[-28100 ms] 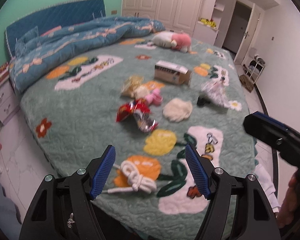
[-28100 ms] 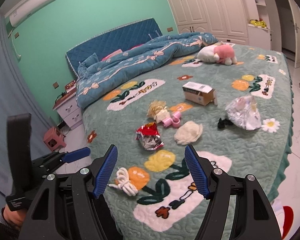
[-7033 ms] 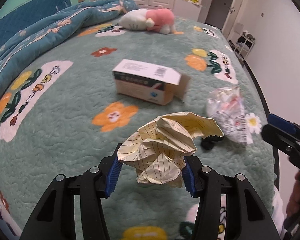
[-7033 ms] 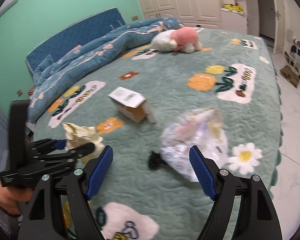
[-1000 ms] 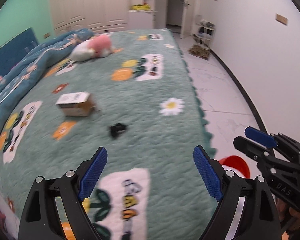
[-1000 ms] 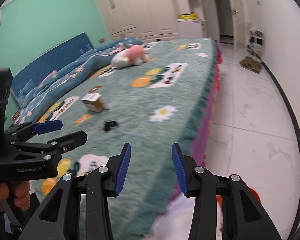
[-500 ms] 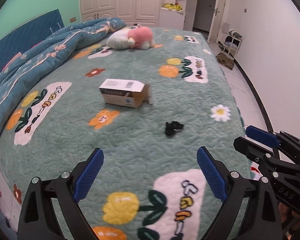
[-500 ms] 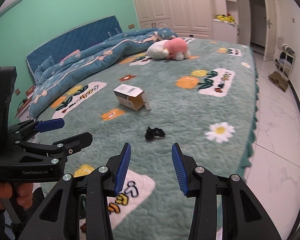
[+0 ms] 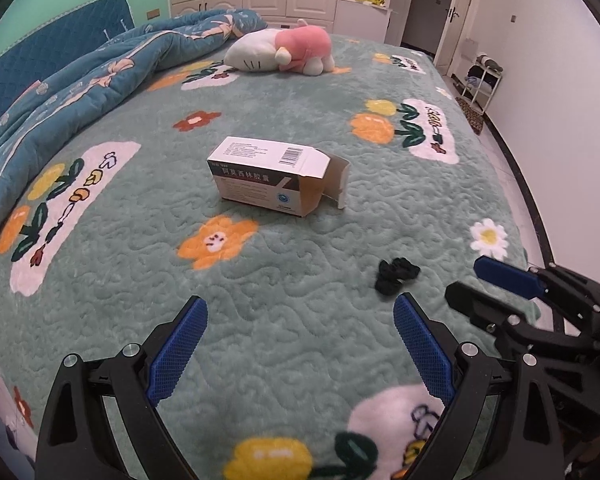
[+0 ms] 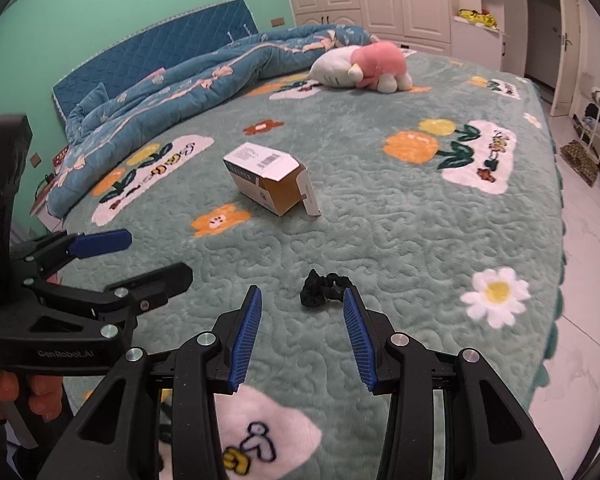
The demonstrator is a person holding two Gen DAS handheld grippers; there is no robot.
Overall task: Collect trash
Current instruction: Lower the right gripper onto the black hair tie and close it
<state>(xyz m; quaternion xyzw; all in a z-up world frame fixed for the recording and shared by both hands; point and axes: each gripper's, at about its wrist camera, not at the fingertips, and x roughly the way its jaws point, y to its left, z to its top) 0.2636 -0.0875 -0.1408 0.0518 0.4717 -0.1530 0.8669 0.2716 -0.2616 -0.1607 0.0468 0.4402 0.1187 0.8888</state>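
Reaching for trash on the bed | left gripper wide, empty, aimed at the box | right gripper half open, empty, just short of the black scrunchie, which lies nearer than the box

The print on the white and tan cardboard box is too small to read. The small black crumpled thing on the green quilted bed cover cannot be identified. The hand on the left gripper is cut off by the frame edge.
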